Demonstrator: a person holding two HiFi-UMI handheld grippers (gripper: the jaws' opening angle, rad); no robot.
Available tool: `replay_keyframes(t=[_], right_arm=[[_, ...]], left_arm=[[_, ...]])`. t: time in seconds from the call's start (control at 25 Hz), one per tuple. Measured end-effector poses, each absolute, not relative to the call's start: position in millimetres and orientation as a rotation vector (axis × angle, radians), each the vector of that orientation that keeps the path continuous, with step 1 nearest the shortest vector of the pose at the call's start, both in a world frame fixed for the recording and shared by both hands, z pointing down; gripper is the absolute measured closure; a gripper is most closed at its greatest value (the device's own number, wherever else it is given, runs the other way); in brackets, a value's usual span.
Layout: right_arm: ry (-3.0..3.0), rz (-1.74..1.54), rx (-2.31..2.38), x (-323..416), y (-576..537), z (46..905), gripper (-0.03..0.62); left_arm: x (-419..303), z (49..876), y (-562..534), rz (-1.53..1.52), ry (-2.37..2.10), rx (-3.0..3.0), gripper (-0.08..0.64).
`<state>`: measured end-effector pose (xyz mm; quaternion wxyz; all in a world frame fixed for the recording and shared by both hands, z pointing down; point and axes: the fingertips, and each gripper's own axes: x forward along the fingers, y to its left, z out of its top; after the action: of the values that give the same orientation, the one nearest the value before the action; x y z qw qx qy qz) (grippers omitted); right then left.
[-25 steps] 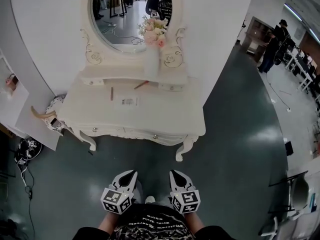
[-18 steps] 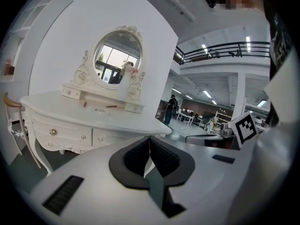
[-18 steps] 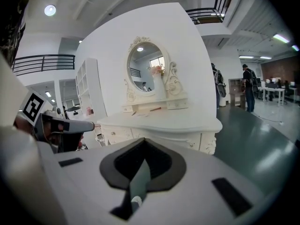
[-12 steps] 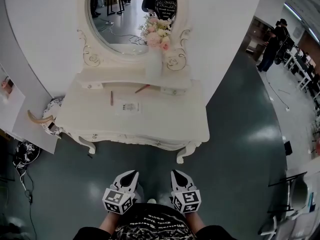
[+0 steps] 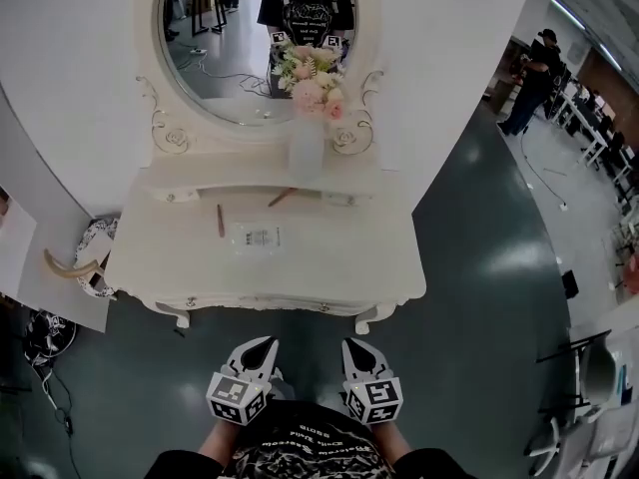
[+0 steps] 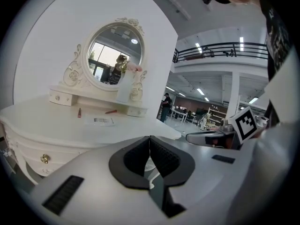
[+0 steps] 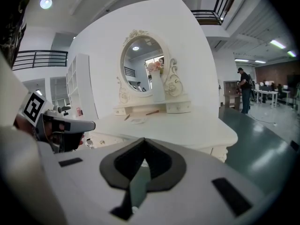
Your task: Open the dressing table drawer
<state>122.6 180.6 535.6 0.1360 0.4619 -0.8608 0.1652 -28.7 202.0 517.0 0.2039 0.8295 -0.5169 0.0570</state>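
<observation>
Left tongs (image 5: 262, 347) pressed together, empty, held low and well short of the worktop (image 5: 329, 257): carrying posture, no reach begun. Drawer (image 5: 255, 303) under the worktop's front edge, shut, small knobs (image 5: 190, 301) showing; likely grab point, opening of tongs needed first. Pencil (image 5: 221, 220) and card (image 5: 255, 237) mid-worktop, vase (image 5: 307, 148) at back edge, clear of the pull. Right tongs (image 5: 351, 348) likewise closed on nothing, level with the left.

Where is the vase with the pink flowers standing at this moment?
In the head view, the vase stands at the back of the dressing table, by the lower right rim of the oval mirror, with a reddish stick lying just in front.
</observation>
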Motion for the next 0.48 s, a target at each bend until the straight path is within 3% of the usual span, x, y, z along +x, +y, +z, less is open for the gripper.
replay_keyframes(t=[0.48], right_arm=[[-2.440,0.498,1.454,70,142,540,0.581]], left_arm=[[-80,517,148,0.196,-1.330,2.406,0.544]])
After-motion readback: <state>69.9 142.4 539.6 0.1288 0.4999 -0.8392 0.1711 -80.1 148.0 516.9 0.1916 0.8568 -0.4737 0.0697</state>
